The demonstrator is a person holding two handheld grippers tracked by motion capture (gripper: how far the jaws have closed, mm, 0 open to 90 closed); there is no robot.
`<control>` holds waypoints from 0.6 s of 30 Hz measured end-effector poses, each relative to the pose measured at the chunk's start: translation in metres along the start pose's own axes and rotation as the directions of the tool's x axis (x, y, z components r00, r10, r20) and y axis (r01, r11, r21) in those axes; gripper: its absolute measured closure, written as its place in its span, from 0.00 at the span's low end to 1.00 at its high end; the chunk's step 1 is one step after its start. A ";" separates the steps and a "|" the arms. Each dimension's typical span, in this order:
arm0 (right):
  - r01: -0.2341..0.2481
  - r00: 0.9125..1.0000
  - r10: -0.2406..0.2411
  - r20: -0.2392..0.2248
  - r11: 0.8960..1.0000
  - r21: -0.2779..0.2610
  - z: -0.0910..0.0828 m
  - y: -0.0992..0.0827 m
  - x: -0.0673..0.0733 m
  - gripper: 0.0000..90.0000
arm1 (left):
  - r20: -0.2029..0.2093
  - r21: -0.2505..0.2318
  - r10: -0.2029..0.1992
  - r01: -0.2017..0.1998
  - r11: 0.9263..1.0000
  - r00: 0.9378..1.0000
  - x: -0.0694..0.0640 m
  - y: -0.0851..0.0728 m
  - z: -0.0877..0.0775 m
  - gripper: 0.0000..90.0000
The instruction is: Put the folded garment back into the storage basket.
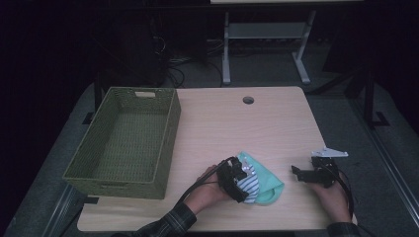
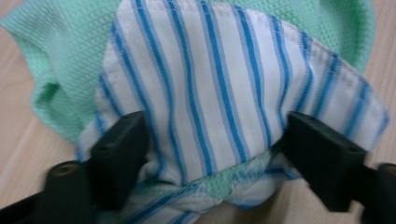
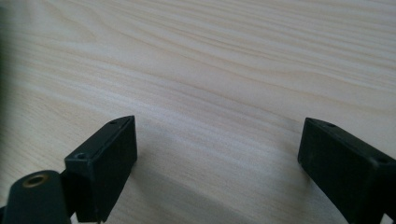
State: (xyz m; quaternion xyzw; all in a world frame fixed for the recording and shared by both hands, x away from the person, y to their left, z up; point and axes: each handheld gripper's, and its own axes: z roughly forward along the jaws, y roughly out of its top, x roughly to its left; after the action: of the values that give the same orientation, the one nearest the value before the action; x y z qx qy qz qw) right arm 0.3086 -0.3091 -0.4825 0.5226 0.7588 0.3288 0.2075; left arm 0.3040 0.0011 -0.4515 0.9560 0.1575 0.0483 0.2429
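Now the left gripper [image 2: 212, 154] straddles the striped cloth [image 2: 219, 88] at lower centre, fingers [image 2: 119, 154] open around it. Right gripper [image 3: 217, 163] idles open at lower right.

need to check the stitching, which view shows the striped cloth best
The left gripper view: the striped cloth lies close up between the open jaws, stripes and hem stitching clear, on the green cloth. The high view shows it small and dim beside the left gripper. The right gripper view looks at bare table.
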 end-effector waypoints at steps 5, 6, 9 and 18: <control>-0.001 1.000 0.001 0.001 1.000 -0.001 0.000 0.000 0.000 0.13 | -0.015 -0.018 -0.004 0.003 1.000 1.000 0.008 -0.003 -0.005 0.56; -0.002 1.000 0.002 0.000 1.000 -0.001 0.000 0.000 0.000 0.13 | -0.019 -0.019 -0.004 0.004 1.000 1.000 0.010 -0.003 -0.005 0.61; -0.002 1.000 0.002 0.001 1.000 -0.001 0.000 0.000 0.000 0.13 | -0.028 -0.025 -0.006 0.005 1.000 1.000 0.012 -0.004 -0.006 0.72; -0.004 1.000 0.004 0.001 1.000 0.000 0.000 0.000 0.000 0.13 | 0.039 -0.074 -0.063 0.066 0.995 0.997 0.023 -0.011 -0.008 0.78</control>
State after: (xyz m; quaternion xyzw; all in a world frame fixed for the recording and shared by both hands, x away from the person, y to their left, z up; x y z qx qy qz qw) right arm 0.3086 -0.3088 -0.4825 0.5242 0.7577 0.3288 0.2075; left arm 0.3212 0.0213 -0.4492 0.9413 0.1818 0.0289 0.2831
